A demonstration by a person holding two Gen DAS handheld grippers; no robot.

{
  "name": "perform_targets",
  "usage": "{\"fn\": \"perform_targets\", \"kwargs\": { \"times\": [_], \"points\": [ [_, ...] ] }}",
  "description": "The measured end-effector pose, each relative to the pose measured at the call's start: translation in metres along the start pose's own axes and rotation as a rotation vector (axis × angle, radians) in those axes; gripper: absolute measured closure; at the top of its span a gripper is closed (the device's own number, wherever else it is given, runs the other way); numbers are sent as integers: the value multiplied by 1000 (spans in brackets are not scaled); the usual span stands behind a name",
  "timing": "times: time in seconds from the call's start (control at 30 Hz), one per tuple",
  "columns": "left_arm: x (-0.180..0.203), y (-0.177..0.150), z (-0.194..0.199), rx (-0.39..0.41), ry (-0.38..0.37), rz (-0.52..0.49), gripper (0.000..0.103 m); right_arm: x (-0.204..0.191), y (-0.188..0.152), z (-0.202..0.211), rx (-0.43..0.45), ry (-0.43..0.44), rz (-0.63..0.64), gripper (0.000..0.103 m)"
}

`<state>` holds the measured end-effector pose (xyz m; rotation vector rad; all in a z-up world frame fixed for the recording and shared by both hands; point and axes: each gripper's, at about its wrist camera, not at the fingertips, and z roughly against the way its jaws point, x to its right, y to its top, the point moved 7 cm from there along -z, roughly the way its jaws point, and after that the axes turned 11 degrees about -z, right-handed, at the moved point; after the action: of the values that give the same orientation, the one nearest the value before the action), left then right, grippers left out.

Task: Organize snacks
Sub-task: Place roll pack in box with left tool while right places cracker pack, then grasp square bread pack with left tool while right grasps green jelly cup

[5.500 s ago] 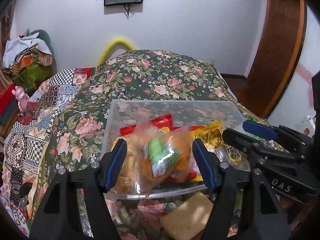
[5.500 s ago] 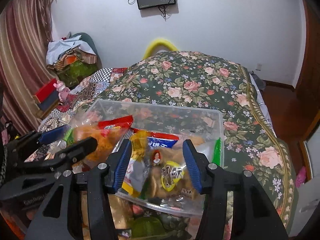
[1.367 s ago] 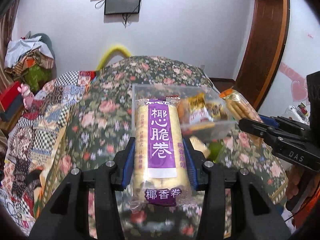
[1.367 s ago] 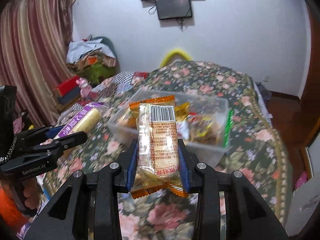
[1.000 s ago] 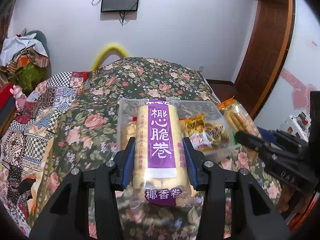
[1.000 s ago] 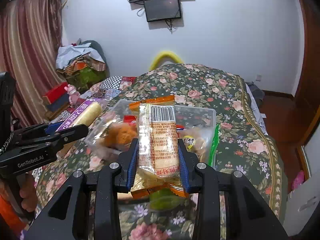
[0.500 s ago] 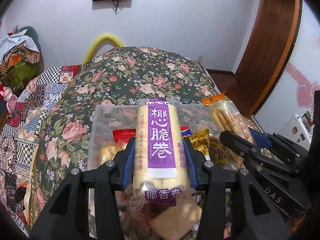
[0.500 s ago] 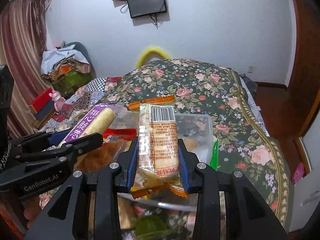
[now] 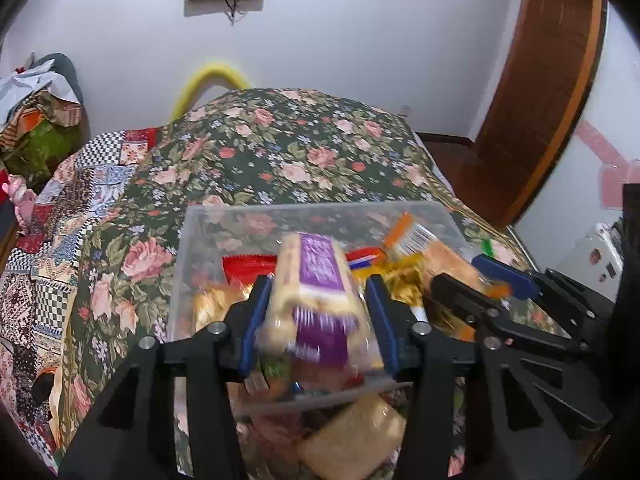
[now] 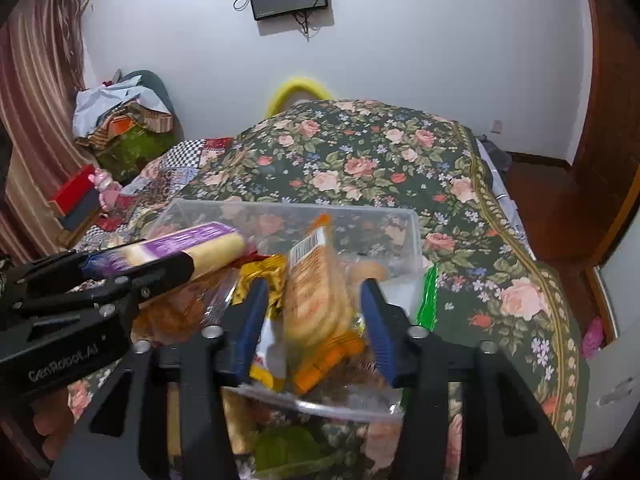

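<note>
Now both grippers hang over the clear plastic box (image 9: 208, 236) of snacks on the flowered bedspread (image 9: 304, 148). Between the left gripper (image 9: 316, 320) jaws the purple-labelled roll pack (image 9: 316, 276) looks blurred and tilted; those jaws have just been opening, and gaps show between pack and blue pads, so it seems loose. Similarly, the right gripper (image 10: 314, 320) jaws have just been opening, standing clearly wider than the orange-ended biscuit pack (image 10: 316, 292), which leans toward eleven o'clock, blurred, over the box's contents. In the left wrist view the right gripper sits at three o'clock, with the biscuit pack toward one o'clock. A tan wrapped snack (image 9: 352, 440) lies outside the box at six o'clock, a green packet (image 10: 280, 448) beside it.
</note>
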<state>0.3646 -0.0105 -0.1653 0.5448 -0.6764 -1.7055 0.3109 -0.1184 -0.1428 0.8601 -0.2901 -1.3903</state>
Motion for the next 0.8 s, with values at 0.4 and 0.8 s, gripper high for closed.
{"fn": "perform_targets", "kwargs": {
  "times": [0.4, 0.8],
  "points": [
    [9, -23, 51, 55, 19, -72, 43, 0, -27, 44, 33, 47, 31, 45],
    [14, -98, 37, -70, -24, -61, 33, 10, -90, 28, -109, 55, 54, 40]
  ]
}}
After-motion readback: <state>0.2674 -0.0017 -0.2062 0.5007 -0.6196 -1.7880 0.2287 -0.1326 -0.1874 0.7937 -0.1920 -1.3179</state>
